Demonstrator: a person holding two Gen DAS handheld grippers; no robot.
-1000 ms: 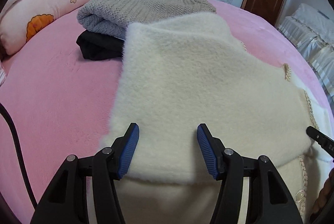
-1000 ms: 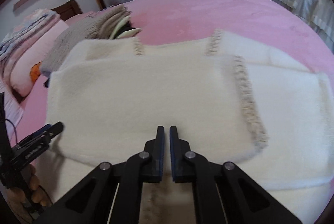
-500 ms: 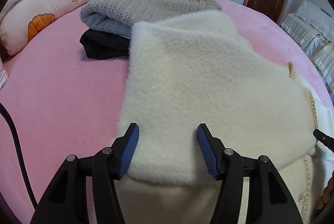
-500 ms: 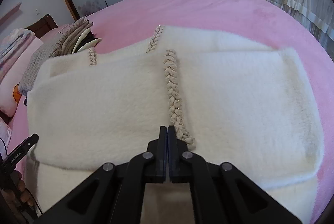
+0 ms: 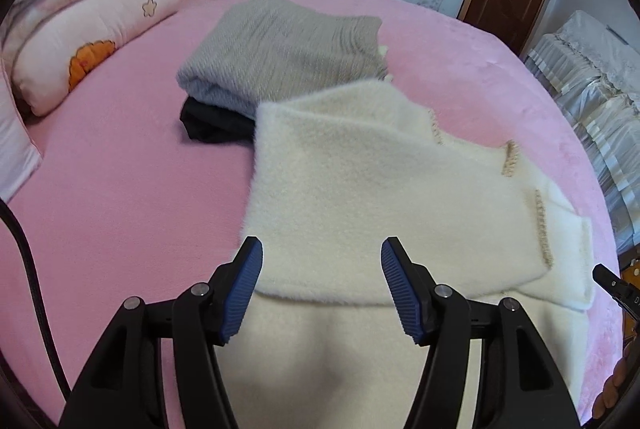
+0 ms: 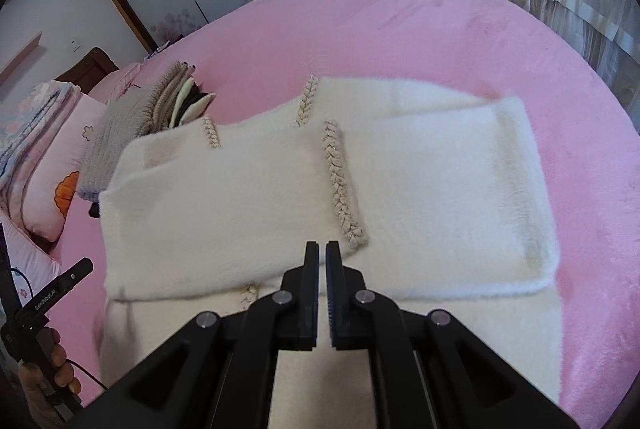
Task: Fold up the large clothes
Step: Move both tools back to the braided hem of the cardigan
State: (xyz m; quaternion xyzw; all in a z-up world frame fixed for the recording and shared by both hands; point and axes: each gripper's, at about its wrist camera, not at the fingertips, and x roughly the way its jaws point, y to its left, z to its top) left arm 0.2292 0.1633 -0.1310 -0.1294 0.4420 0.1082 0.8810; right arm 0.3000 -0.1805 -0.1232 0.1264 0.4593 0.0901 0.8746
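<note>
A fluffy cream sweater (image 5: 380,197) with beige braided trim lies on the pink bed, its far part folded back over the near part. It also shows in the right wrist view (image 6: 420,189). My left gripper (image 5: 322,285) is open and empty, hovering above the near fold edge. My right gripper (image 6: 322,261) is shut with nothing visible between its pads, just above the sweater near the end of a braided trim strip (image 6: 340,185).
A folded grey knit sweater (image 5: 288,49) sits on a black garment (image 5: 216,121) beyond the cream one. Pink pillows and folded quilts (image 5: 92,17) lie at the left. The pink bed cover (image 5: 120,197) surrounds the clothes. A draped sofa (image 5: 592,69) stands right.
Both grippers have pulled back and risen from the sweater, so more of the bed shows. The right gripper's jaws stay shut; the left stays open.
</note>
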